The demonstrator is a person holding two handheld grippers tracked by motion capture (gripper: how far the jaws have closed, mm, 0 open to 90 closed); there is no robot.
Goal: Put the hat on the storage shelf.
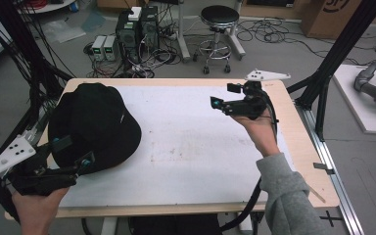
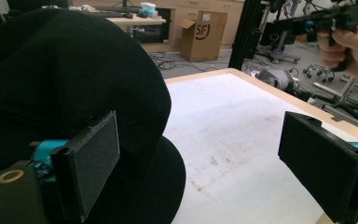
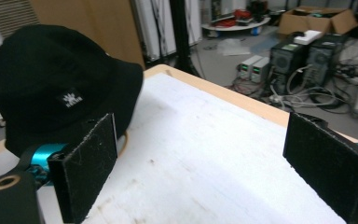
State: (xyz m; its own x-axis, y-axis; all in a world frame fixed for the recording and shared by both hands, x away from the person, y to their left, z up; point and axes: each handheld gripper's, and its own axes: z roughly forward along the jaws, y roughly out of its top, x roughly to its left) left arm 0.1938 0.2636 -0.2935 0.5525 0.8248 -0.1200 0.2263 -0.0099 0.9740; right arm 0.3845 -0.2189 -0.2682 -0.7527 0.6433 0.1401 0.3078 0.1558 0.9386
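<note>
A black bucket hat (image 1: 95,122) lies on the left part of the white table top (image 1: 200,142). My left gripper (image 1: 73,152) is at the hat's near edge, open, with nothing held. In the left gripper view the hat (image 2: 65,79) bulks up behind the left jaw of that gripper (image 2: 209,163), and bare table lies between the jaws. My right gripper (image 1: 224,96) hangs open above the table's far right, pointing left toward the hat. In its own view the right gripper (image 3: 205,158) faces the hat (image 3: 51,79), which has a small white logo tag (image 3: 70,99).
The table has a wooden rim (image 1: 298,127). Black frame posts (image 1: 342,44) stand at the right and left. Behind the table are a stool (image 1: 219,29), computer towers (image 1: 138,29) with cables, and a cardboard box (image 1: 342,17).
</note>
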